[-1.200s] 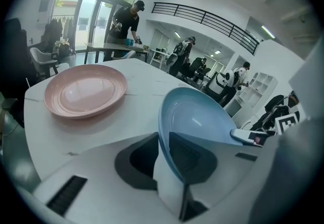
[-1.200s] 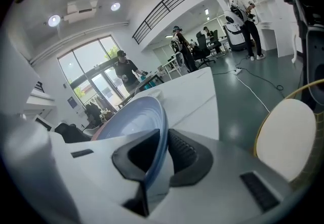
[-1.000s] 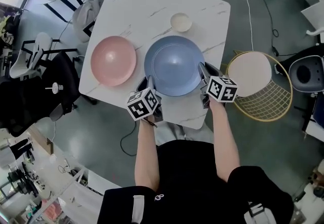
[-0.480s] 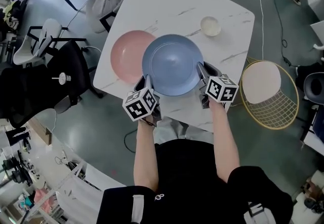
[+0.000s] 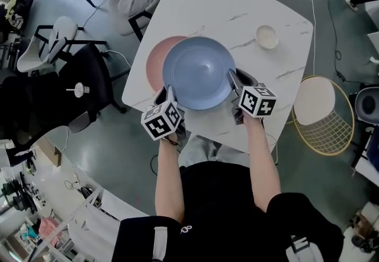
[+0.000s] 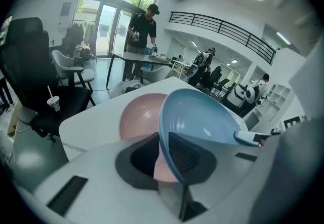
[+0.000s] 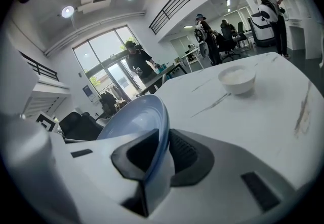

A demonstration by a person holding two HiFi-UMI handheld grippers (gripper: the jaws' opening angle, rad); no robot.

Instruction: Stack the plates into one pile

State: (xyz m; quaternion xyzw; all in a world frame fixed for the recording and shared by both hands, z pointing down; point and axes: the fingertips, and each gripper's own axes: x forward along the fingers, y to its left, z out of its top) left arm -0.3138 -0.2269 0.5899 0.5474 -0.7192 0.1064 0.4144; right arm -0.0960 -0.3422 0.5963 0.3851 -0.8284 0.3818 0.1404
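Observation:
A large blue plate (image 5: 198, 72) is held by its near rim between both grippers, over the pink plate (image 5: 154, 58), which it mostly hides. My left gripper (image 5: 170, 93) is shut on the plate's left near rim. My right gripper (image 5: 232, 80) grips the right near rim; its jaws are opening, with the rim still between them. In the left gripper view the blue plate (image 6: 202, 116) tilts above the pink plate (image 6: 137, 119), its rim in the left gripper (image 6: 164, 154). In the right gripper view the blue plate (image 7: 136, 119) runs into the right gripper (image 7: 162, 154).
The white marble table (image 5: 237, 6) carries a small cream bowl (image 5: 267, 36) at its far right, also in the right gripper view as the bowl (image 7: 237, 78). A gold wire stool (image 5: 323, 115) stands right of the table, and a black chair (image 5: 77, 86) and white chairs stand to the left.
Both grippers have carried the blue plate leftward. It was beside the pink plate and now covers most of it.

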